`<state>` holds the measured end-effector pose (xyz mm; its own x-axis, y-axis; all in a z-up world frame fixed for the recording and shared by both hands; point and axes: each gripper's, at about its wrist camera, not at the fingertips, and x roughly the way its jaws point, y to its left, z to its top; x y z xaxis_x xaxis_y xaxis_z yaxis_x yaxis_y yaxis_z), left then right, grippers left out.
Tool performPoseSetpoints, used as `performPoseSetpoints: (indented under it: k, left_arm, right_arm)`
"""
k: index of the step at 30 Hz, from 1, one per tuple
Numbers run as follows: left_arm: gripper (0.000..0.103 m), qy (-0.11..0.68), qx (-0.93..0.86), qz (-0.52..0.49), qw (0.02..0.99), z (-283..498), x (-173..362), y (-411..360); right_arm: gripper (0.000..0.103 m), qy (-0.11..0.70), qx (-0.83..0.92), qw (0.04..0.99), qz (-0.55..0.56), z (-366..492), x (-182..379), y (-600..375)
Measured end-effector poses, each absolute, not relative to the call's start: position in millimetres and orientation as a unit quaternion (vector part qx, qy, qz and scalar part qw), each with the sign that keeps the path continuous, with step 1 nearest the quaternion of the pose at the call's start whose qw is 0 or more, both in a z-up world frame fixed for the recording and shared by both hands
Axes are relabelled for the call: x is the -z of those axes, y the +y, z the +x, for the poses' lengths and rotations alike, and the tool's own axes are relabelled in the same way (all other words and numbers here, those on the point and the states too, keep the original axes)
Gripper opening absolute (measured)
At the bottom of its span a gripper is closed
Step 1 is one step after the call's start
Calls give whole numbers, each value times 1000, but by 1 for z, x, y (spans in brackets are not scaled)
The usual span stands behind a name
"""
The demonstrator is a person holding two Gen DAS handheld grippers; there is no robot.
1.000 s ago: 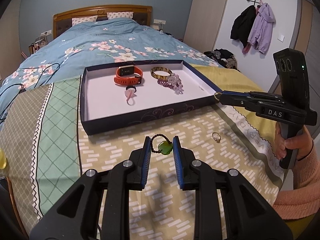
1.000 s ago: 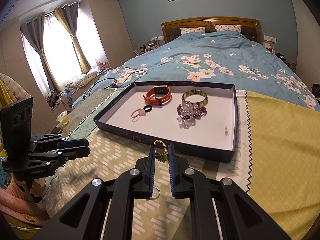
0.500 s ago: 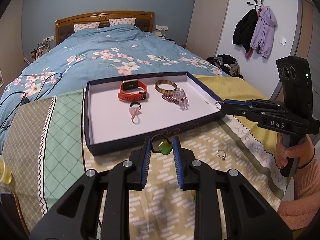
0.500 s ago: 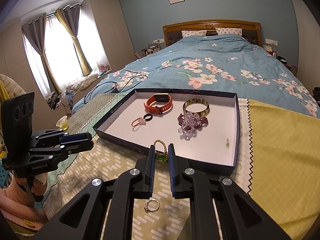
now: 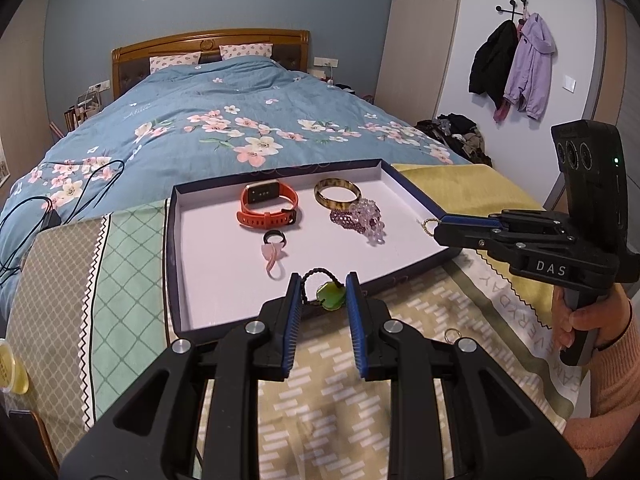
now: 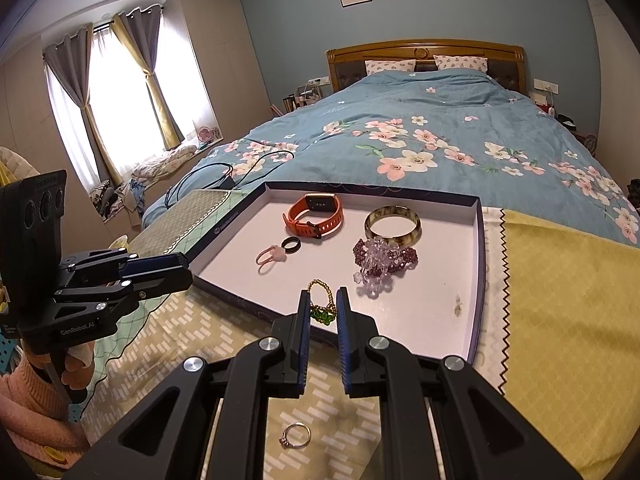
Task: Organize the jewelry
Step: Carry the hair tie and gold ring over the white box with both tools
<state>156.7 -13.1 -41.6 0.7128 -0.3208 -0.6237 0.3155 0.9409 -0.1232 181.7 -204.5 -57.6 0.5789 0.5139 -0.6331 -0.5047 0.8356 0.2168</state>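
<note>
My left gripper (image 5: pixel 323 286) is shut on a green pendant with a dark braided cord (image 5: pixel 330 296), held above the near wall of the dark blue tray (image 5: pixel 173 264). My right gripper (image 6: pixel 322 300) is shut on a gold chain with green beads (image 6: pixel 321 312), over the tray's (image 6: pixel 478 280) near edge; it also shows in the left wrist view (image 5: pixel 434 228). In the tray lie an orange watch (image 5: pixel 267 206), a gold bangle (image 5: pixel 337 192), a purple bead bracelet (image 5: pixel 362 220), a black ring (image 5: pixel 275 237) and a pink ring (image 5: pixel 272 256). A silver ring (image 6: pixel 296 435) lies on the cloth below my right gripper.
The tray sits on a patterned cloth (image 5: pixel 320 400) at the foot of a bed with a blue floral duvet (image 5: pixel 224 128). Black cables (image 5: pixel 24 208) lie on the duvet at left. Coats (image 5: pixel 516 64) hang on the right wall.
Both grippers have risen and moved forward, carrying their pieces from above the cloth to over the tray's near edge. The silver ring stays on the cloth.
</note>
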Motion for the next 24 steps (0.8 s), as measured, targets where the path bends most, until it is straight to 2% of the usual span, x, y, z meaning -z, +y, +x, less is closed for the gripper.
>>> performPoseSetpoints:
  k: [24]
  left_arm:
    - [22, 362, 161, -2, 918, 199, 52, -17]
  right_arm:
    - [11, 380, -291, 878, -6, 211, 70, -187]
